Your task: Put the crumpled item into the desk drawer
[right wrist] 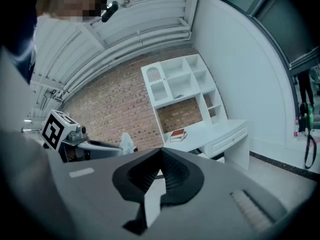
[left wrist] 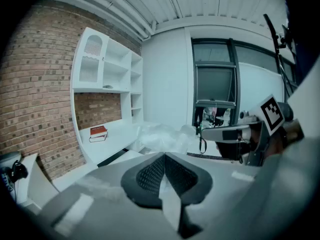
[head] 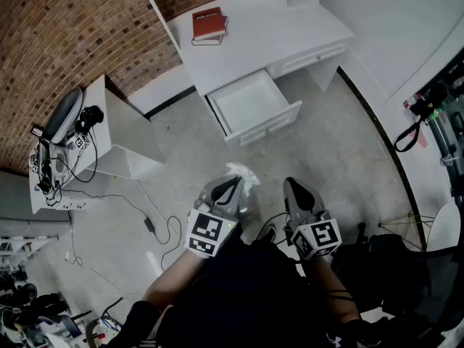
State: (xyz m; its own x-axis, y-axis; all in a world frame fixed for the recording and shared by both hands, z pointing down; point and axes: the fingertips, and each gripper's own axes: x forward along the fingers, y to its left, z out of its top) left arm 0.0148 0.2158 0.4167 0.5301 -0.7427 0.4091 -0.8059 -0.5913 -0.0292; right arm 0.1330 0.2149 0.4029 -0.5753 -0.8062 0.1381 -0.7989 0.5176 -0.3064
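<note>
A white crumpled item (head: 243,174) sticks out past the tip of my left gripper (head: 233,184), whose jaws are shut on it. In the left gripper view the crumpled item (left wrist: 161,136) bulges just beyond the closed left gripper (left wrist: 164,155). My right gripper (head: 291,184) hangs beside it, shut with nothing in it; the right gripper view shows the right gripper (right wrist: 160,151) with its jaws together. The white desk (head: 268,35) stands ahead, its drawer (head: 288,114) pulled out and bare inside. Both grippers are above the floor, well short of the drawer.
A red book (head: 209,24) lies on the desk top. A low white side table (head: 119,133) with devices and cables stands at the left. A cable with an adapter (head: 150,224) trails over the floor. Stands and equipment (head: 435,122) crowd the right wall.
</note>
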